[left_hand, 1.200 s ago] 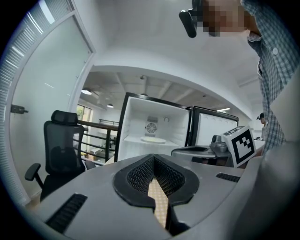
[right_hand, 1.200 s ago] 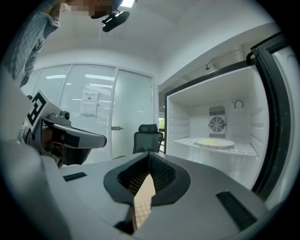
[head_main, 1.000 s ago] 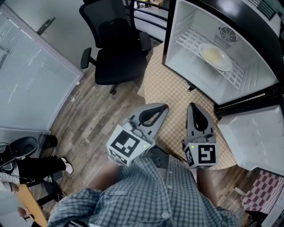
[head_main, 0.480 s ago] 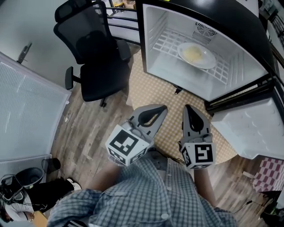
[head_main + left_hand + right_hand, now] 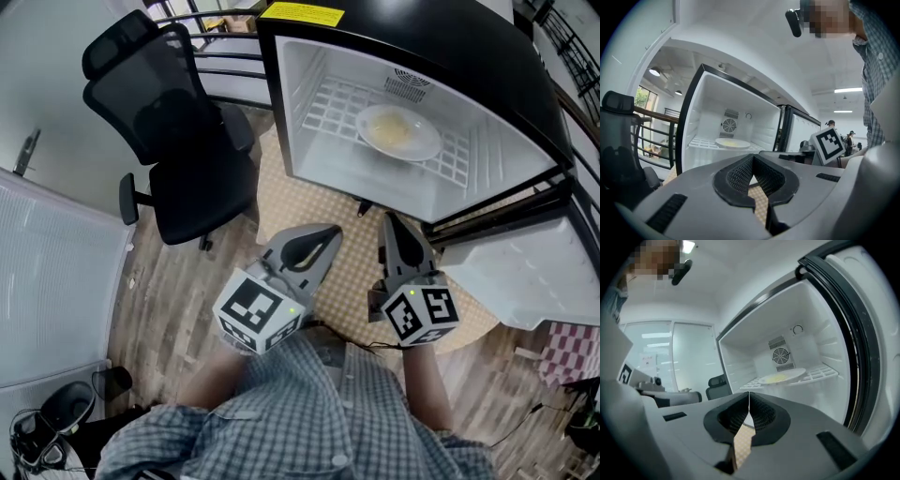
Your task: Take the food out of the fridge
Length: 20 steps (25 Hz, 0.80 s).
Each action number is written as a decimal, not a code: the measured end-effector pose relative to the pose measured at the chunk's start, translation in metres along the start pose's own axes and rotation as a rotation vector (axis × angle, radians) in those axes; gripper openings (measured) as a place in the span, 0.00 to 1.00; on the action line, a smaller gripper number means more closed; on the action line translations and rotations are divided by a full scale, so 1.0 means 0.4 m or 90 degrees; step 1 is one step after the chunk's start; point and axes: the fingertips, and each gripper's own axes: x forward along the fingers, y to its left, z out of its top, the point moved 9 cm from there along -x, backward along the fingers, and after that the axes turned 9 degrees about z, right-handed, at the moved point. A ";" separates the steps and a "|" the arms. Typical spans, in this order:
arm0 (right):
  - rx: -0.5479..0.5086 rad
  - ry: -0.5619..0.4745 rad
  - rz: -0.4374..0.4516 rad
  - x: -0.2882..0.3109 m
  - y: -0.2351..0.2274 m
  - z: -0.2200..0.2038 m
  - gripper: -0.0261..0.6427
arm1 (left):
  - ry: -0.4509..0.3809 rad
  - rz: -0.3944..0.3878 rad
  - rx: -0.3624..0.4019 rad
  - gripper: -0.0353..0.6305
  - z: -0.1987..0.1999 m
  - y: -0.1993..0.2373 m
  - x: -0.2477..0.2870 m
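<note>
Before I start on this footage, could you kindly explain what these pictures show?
A person holds two grey two-jaw tools: the left hand-held gripper and the right hand-held gripper. The top-down picture comes from a camera on the person's head. The other two come from cameras riding on each gripper, looking along its jaws. Both pairs of jaws are shut and hold nothing. Ahead stands an open white-lined fridge. On its white wire shelf sits a white plate of pale yellow food. A black office chair stands beside the fridge.
</note>
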 end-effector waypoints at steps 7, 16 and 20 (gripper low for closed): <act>0.197 -0.081 -0.038 0.073 -0.083 0.008 0.06 | 0.010 -0.012 -0.003 0.06 -0.009 0.038 -0.004; 0.388 -0.145 -0.063 0.153 -0.160 -0.011 0.06 | 0.011 -0.010 -0.007 0.06 -0.012 0.057 -0.010; 0.444 -0.170 -0.065 0.180 -0.173 -0.013 0.07 | 0.010 -0.005 -0.009 0.06 -0.014 0.064 -0.012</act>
